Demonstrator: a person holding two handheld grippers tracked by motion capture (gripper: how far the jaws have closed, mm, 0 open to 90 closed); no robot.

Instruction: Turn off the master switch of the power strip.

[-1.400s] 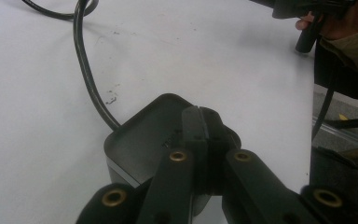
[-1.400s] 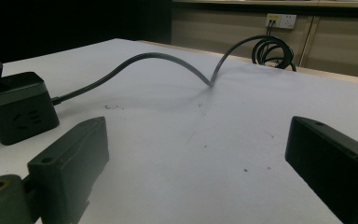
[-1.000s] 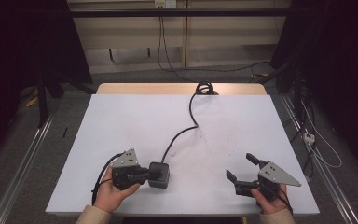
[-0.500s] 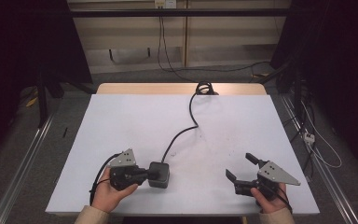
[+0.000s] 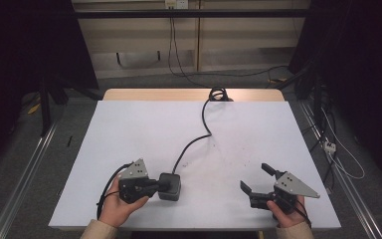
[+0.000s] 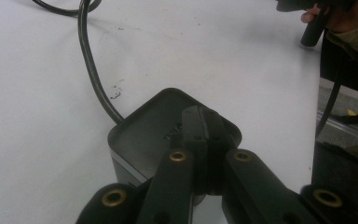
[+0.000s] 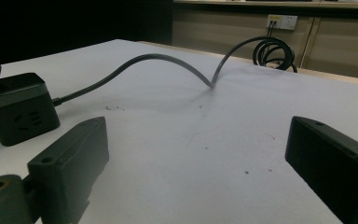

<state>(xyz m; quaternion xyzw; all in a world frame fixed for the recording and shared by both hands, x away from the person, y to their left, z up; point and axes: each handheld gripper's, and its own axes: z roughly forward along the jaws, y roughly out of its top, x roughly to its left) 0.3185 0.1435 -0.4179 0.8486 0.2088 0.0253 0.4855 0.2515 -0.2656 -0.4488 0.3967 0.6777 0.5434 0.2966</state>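
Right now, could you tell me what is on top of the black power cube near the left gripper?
The left gripper has its closed jaws resting over the black power cube's top face. The part of that face beneath the jaws is covered, so what is there cannot be seen.

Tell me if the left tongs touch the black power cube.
Touching. The left gripper view shows the left tongs closed, tips resting on the power cube top, no gap visible.
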